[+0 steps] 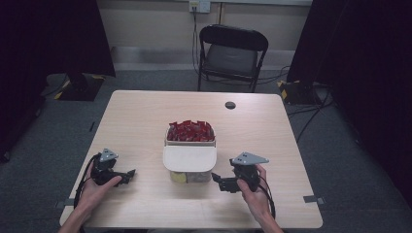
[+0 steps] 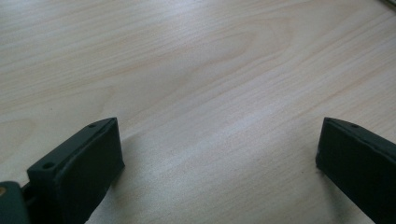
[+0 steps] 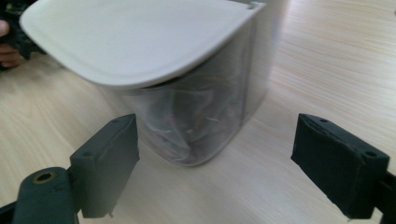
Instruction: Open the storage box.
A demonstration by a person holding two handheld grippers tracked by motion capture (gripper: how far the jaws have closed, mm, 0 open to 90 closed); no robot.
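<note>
Nearest the lens in the right gripper view, the right gripper [image 3: 217, 158] is standing with its two black jaws apart and nothing between the pads; the translucent container [image 3: 205, 116] is sitting just beyond the fingertips, not touching either pad. In the high view the right gripper [image 1: 219, 182] is lying just right of the container's [image 1: 190, 175] front corner, carried by the person's right hand [image 1: 252, 191].

The container is standing near the middle of the wooden table [image 1: 145, 121]. Its walls are cloudy and see-through, its corners rounded, and a white lid [image 1: 189, 158] with a curved front edge is covering the near half, overhanging the wall in the right gripper view [image 3: 135, 42]. The far half is lying uncovered and is showing a heap of red packets [image 1: 190, 130]. Crumpled contents, possibly clear wrappers, are showing dimly through the wall; a yellow patch [image 1: 178, 177] is showing at the lower left. No brand, label or writing is legible on lid, wall or packets.

The left gripper [image 1: 127, 175] is resting on the table well left of the container, in the person's left hand [image 1: 99, 187]; in the left gripper view its jaws [image 2: 217, 154] are standing wide over bare wood.

Beyond the table, a black folding chair [image 1: 232, 56] is standing.
</note>
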